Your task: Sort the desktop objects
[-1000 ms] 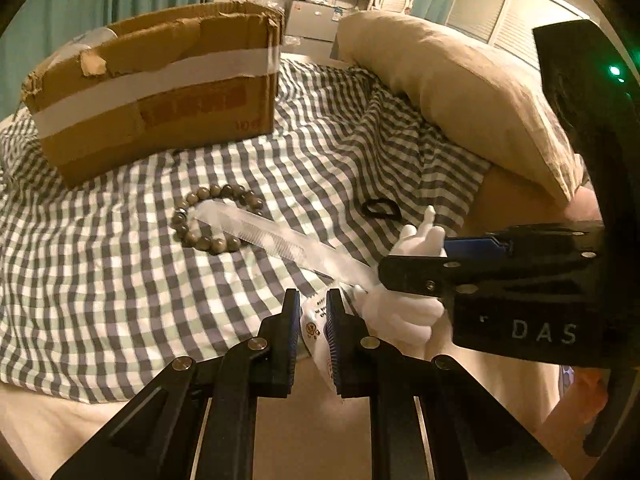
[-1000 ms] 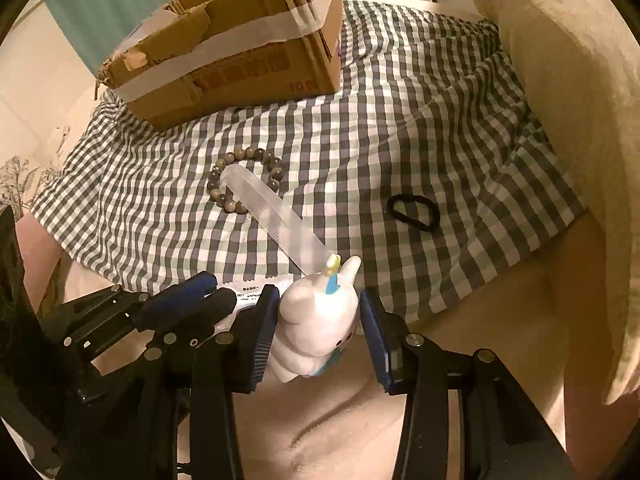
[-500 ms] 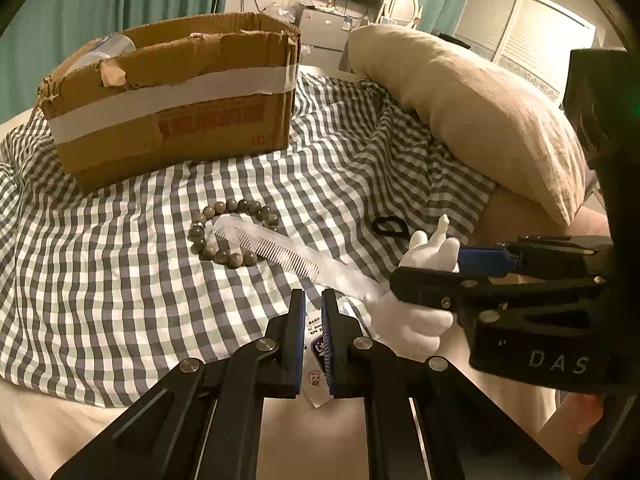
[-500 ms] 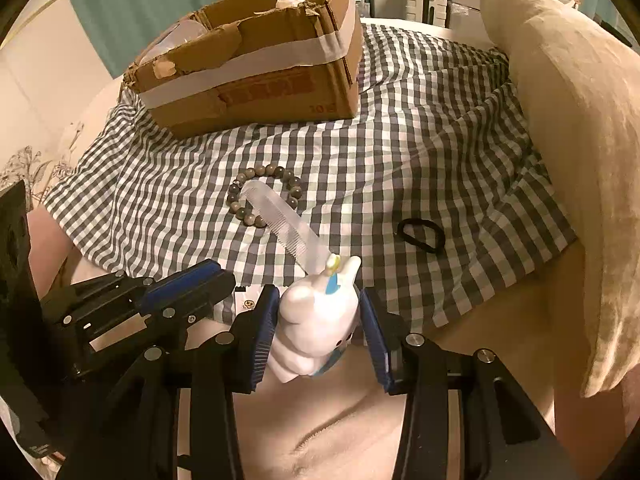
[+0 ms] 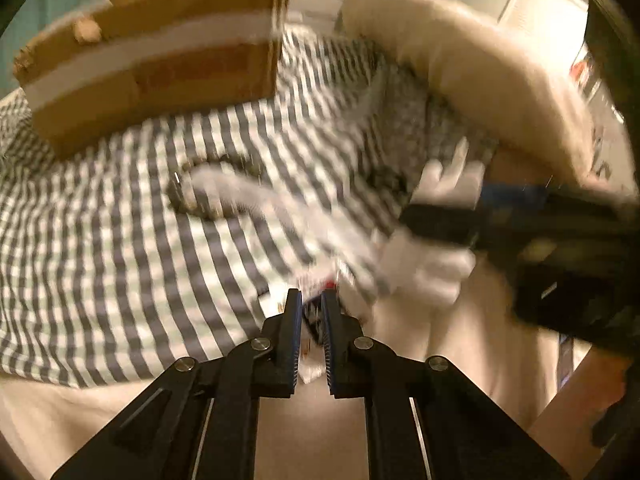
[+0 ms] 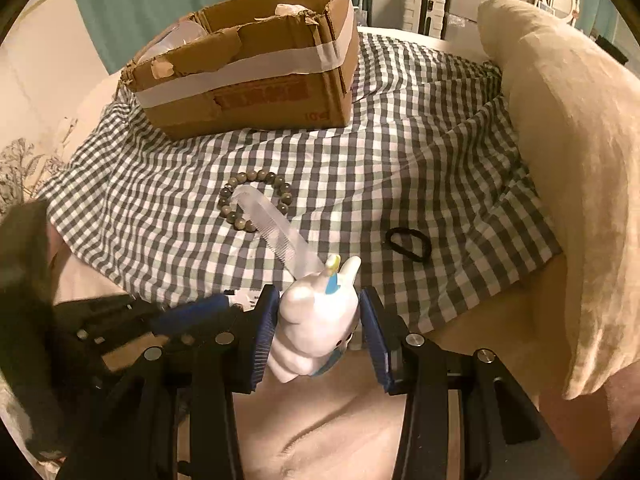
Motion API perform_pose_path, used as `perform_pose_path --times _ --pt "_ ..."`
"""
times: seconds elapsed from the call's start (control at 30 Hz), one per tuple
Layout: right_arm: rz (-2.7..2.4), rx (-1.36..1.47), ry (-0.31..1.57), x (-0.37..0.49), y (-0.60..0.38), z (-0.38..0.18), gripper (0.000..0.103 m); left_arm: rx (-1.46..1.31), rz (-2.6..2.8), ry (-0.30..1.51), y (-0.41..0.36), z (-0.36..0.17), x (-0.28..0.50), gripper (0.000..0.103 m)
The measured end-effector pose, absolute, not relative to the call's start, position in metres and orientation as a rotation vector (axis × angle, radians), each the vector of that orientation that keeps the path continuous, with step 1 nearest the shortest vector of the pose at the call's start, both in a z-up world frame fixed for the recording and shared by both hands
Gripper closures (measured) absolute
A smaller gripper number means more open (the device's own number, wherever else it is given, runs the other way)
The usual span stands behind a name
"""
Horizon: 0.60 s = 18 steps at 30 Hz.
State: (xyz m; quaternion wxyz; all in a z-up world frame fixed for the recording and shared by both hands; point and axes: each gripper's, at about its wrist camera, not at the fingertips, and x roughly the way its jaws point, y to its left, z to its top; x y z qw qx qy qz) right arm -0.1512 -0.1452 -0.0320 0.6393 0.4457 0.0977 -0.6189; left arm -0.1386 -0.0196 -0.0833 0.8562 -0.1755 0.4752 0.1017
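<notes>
My right gripper [image 6: 319, 300] is shut on a white unicorn figurine [image 6: 316, 320] with a blue and yellow horn, held over the beige bedding at the cloth's near edge. The same figurine [image 5: 432, 276] shows at the right of the blurred left wrist view. Just left of it, my left gripper [image 5: 311, 300] is shut on a small white printed packet [image 5: 310, 370], which sticks out below the jaws. On the checked cloth [image 6: 400, 140] lie a clear comb [image 6: 276, 232], a bead bracelet [image 6: 256, 178] under the comb's far end, and a black hair tie [image 6: 408, 242].
An open cardboard box [image 6: 248, 80] with white tape stands at the back of the cloth, some pale things inside it. A big beige pillow [image 6: 568, 160] lines the right side. Teal curtains and furniture stand behind.
My left jaws have narrowed onto the packet, and the left view has gone blurred with motion. The right gripper has tipped up a little, with the figurine still in its jaws.
</notes>
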Motion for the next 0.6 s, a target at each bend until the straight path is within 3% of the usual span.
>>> perform_pose_path --times 0.1,0.17,0.23,0.27,0.43,0.5,0.57,0.6 --pt "-1.429 1.017 0.243 -0.152 -0.146 -0.034 0.062 -0.382 0.195 1.047 -0.021 -0.098 -0.136 0.082" --pt "-1.434 1.022 0.247 -0.153 -0.146 -0.035 0.062 -0.405 0.185 1.041 -0.020 -0.101 -0.135 0.053" --pt "-1.436 1.026 0.248 -0.155 -0.146 -0.036 0.062 -0.413 0.185 1.019 -0.019 -0.100 -0.135 0.030" --pt "-1.438 1.027 0.249 -0.155 -0.146 -0.036 0.062 -0.415 0.188 1.007 -0.019 -0.100 -0.134 0.027" --pt "-1.441 1.029 0.257 -0.156 -0.146 -0.037 0.062 -0.407 0.178 1.010 -0.018 -0.109 -0.127 0.027" --pt "-1.442 1.033 0.259 -0.156 -0.147 -0.038 0.062 -0.368 0.166 1.009 -0.022 -0.110 -0.125 0.032" --pt "-1.440 1.036 0.261 -0.156 -0.148 -0.039 0.062 -0.326 0.142 1.015 -0.026 -0.110 -0.123 0.073" --pt "-1.436 1.038 0.259 -0.156 -0.148 -0.039 0.062 -0.305 0.131 1.022 -0.028 -0.109 -0.122 0.079"
